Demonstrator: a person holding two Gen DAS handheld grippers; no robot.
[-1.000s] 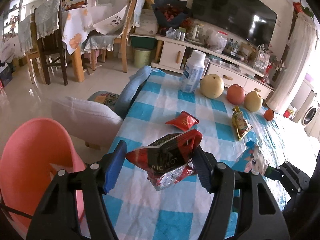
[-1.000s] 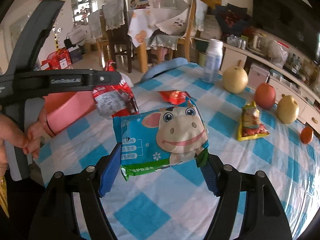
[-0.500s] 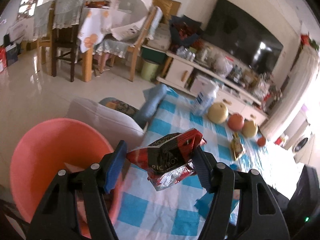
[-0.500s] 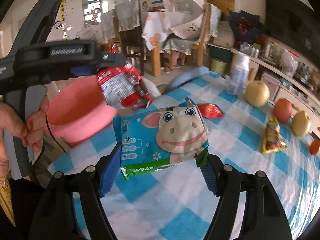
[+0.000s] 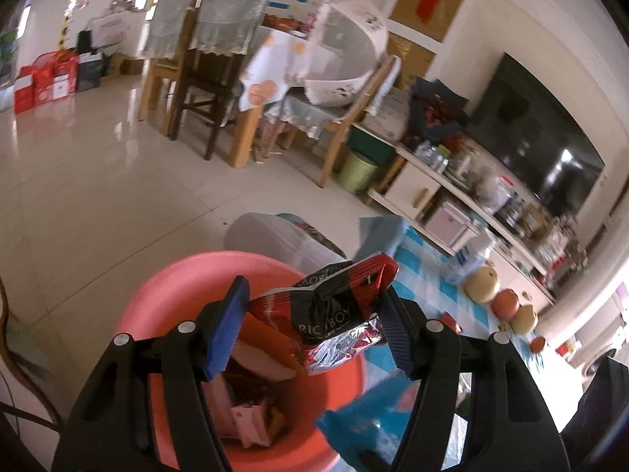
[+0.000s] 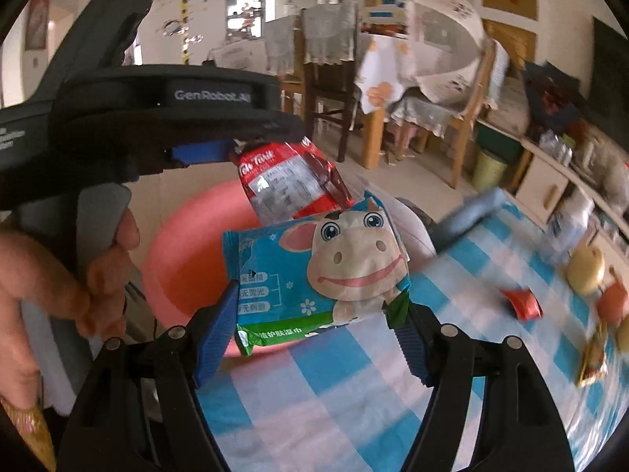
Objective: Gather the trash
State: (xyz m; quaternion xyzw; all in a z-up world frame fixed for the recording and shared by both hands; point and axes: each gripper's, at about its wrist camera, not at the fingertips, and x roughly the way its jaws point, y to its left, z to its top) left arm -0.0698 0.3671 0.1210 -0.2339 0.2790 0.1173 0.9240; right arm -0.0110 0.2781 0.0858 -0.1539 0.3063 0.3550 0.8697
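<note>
Moved: left gripper (image 5: 310, 324) has swung from tabletop to above round pink plastic basin (image 5: 165, 287), lower centre | pinching crumpled red-black foil snack wrapper (image 5: 338, 314) | right gripper (image 6: 314, 334) pinching blue cow-print wipes packet (image 6: 318, 271), centre frame | advice: release only once wrapper hangs inside rim.

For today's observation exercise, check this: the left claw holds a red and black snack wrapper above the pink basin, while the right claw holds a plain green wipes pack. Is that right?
Not quite. The right claw holds a blue wipes pack with a cartoon cow, not a plain green one, as the right wrist view shows. The left claw does hold the red and black snack wrapper above the pink basin.
</note>
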